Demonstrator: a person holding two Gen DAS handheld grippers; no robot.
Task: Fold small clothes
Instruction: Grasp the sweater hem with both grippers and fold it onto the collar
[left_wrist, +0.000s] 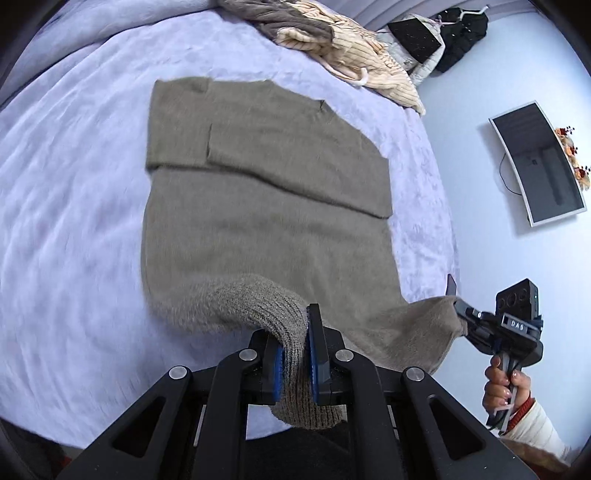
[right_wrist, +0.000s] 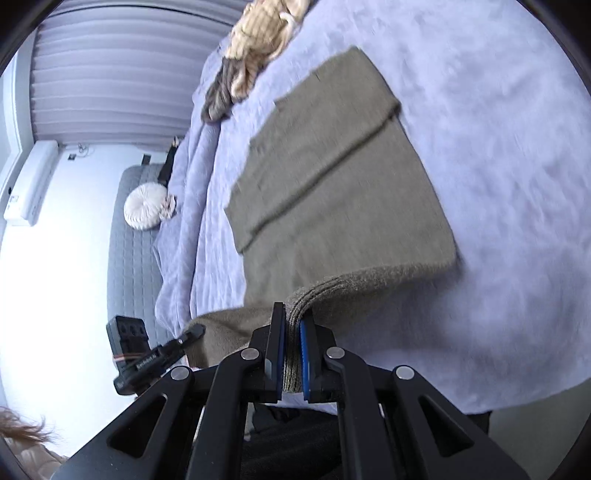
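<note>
An olive-brown knit sweater lies flat on a lavender bed cover, its sleeves folded across the chest. My left gripper is shut on one corner of the ribbed hem, which is raised off the bed. My right gripper is shut on the other hem corner, also raised. Each gripper shows in the other's view: the right gripper at the right edge of the bed, the left gripper at the lower left. The hem hangs stretched between them.
A heap of beige and brown clothes lies at the bed's far edge. Dark garments on a hanger and a flat screen are beyond the bed. A round white cushion rests on a grey quilted pad. A hand holds the right gripper.
</note>
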